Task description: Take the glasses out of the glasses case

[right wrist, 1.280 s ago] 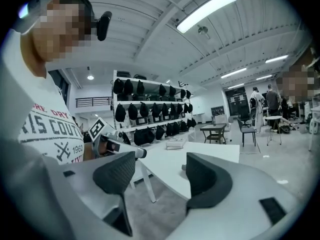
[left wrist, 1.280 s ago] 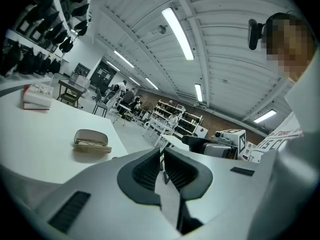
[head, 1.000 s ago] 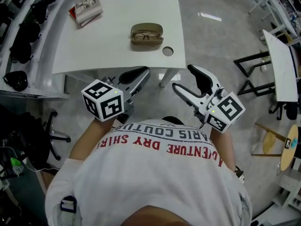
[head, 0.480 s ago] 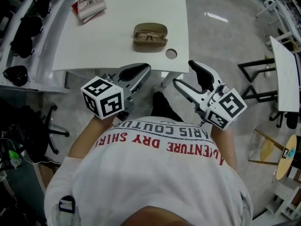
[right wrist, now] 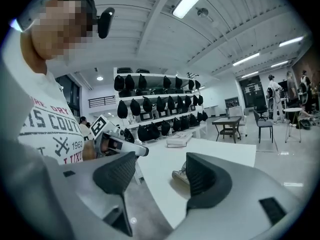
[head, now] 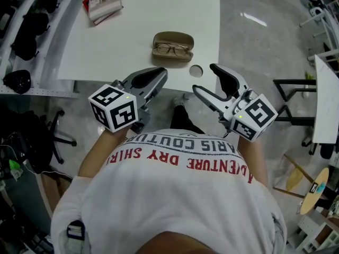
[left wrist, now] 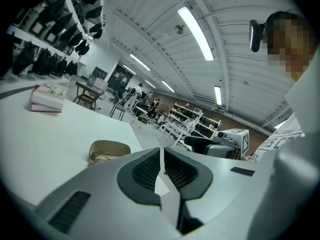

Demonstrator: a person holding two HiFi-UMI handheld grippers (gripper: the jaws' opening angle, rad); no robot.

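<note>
Glasses (head: 171, 48) lie in the open case (head: 173, 37) on the desk (head: 116, 41). We hold the left tool (head: 159, 81) closed and empty, the right tool (head: 204, 79) open, both near the desk's edge.

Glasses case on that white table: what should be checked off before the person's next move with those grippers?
1. Glasses case open: ok, it lies open on the white table.
2. Glasses inside the case: ok.
3. Right gripper jaws apart and empty: ok.
4. Left gripper jaws apart: not ok, they are together, with nothing between them.
5. Grippers at the case: not ok, both are at the table's near edge, short of it.
</note>
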